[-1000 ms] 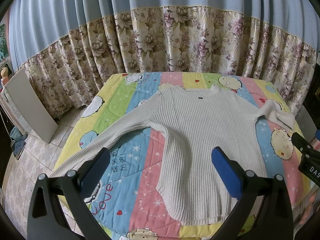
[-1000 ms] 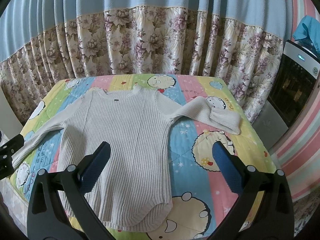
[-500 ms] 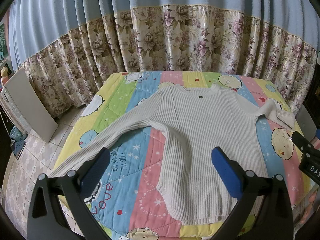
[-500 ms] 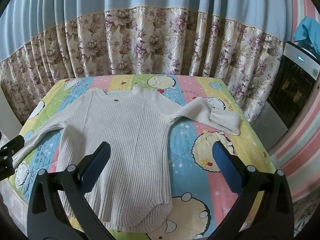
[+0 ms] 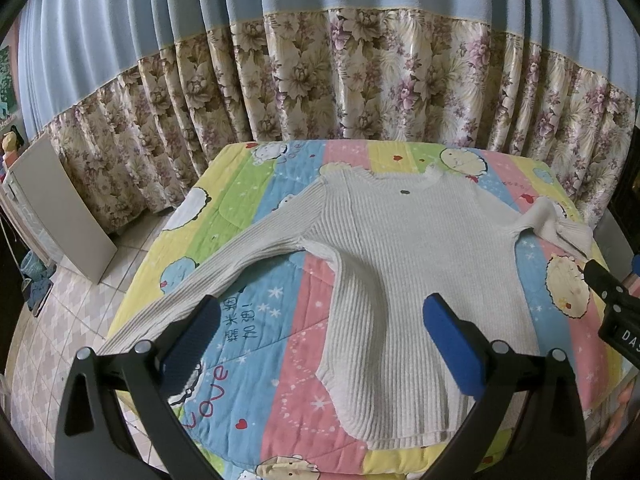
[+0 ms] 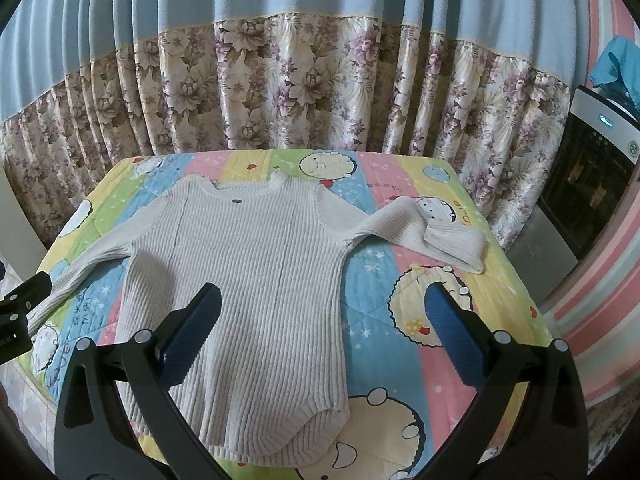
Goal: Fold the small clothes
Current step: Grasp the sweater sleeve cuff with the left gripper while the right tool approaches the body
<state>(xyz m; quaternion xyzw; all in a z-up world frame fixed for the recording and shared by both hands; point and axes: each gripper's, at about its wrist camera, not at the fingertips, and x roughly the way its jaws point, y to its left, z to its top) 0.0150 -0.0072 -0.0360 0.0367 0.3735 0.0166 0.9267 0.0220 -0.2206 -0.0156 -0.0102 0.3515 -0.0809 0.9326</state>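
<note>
— Left gripper (image 5: 320,334)?
— Spread wide, holding nothing, above the sweater's (image 5: 404,264) near hem.
— Right gripper (image 6: 322,330)?
— Also gaping, empty, over the same cream ribbed sweater (image 6: 256,280), which lies flat on the cartoon-print quilt (image 6: 404,292), one sleeve (image 6: 432,234) folded back near the floral curtain (image 6: 304,80).

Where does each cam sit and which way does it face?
Left wrist: on the left tongs, above the bed's near left, facing the sweater and curtain; own open blue fingers show, right tongs at the right edge.
Right wrist: on the right tongs, further right, same heading; own open fingers, left tongs at the left edge.
Shared: sweater, quilt, curtain.
</note>
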